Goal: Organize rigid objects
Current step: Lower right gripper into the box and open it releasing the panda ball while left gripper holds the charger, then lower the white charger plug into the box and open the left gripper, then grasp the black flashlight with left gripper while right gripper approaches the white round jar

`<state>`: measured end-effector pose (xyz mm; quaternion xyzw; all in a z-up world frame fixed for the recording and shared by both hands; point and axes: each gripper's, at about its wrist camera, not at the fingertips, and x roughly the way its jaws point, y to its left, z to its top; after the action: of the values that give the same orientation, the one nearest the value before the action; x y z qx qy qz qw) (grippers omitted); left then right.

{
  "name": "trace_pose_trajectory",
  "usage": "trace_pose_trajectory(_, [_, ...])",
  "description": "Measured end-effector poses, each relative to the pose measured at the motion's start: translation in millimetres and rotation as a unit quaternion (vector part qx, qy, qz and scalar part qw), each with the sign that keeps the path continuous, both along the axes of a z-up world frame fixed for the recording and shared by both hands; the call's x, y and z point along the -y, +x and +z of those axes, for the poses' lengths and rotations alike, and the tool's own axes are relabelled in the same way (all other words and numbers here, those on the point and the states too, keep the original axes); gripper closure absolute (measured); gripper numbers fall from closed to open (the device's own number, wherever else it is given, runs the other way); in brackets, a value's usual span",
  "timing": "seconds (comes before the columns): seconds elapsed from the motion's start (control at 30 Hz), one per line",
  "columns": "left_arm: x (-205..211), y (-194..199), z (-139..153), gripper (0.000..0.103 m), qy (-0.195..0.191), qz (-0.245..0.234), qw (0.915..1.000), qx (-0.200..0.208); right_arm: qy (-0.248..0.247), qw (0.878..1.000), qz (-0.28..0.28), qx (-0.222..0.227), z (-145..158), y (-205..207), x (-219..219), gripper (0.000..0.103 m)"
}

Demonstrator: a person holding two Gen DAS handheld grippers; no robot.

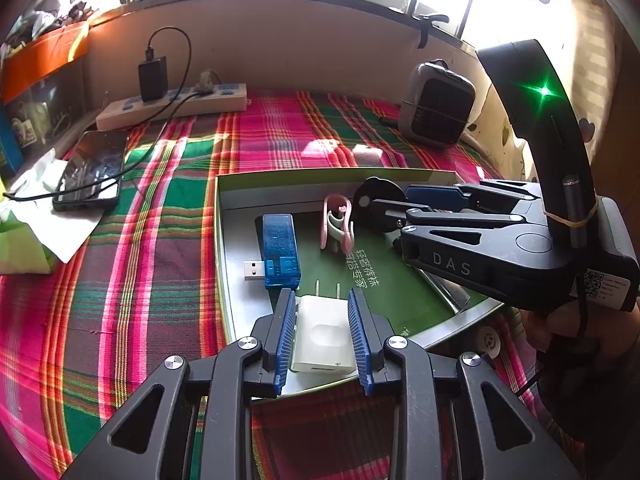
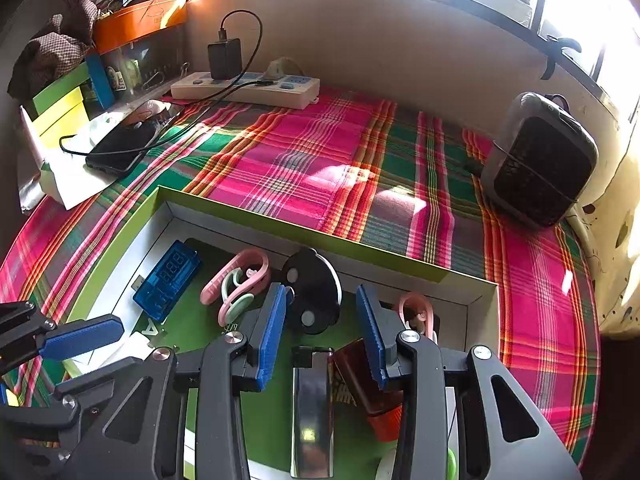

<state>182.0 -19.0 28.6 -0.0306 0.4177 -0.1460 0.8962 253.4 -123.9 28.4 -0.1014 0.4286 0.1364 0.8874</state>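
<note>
Gripping white charger [image 1: 325,334] | left gripper [image 1: 322,334] | over box [image 1: 224,280]

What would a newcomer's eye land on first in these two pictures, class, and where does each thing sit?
First, the bright pink and green plaid cloth covering the whole surface. Next, the shallow green-rimmed box near the middle, holding a translucent blue USB tester and a pink clip. In the foreground, the left claw has its blue pads on either side of a white plug adapter, while the right claw hangs open over the box.
</note>
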Motion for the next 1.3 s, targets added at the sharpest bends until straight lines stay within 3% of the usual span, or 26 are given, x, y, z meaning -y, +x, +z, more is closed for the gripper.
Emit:
trace_pose_trajectory(0.87, [1, -16, 10, 0.077, 0.002, 0.002, 0.9999, 0.014, 0.036, 0.999, -0.013, 0.02, 19, -35, 17, 0.065])
trace_pose_trajectory(1.3, [12, -42, 15, 0.073, -0.016, -0.044, 0.9988, 0.017, 0.061, 0.996, -0.043, 0.04, 32, -83, 54, 0.065])
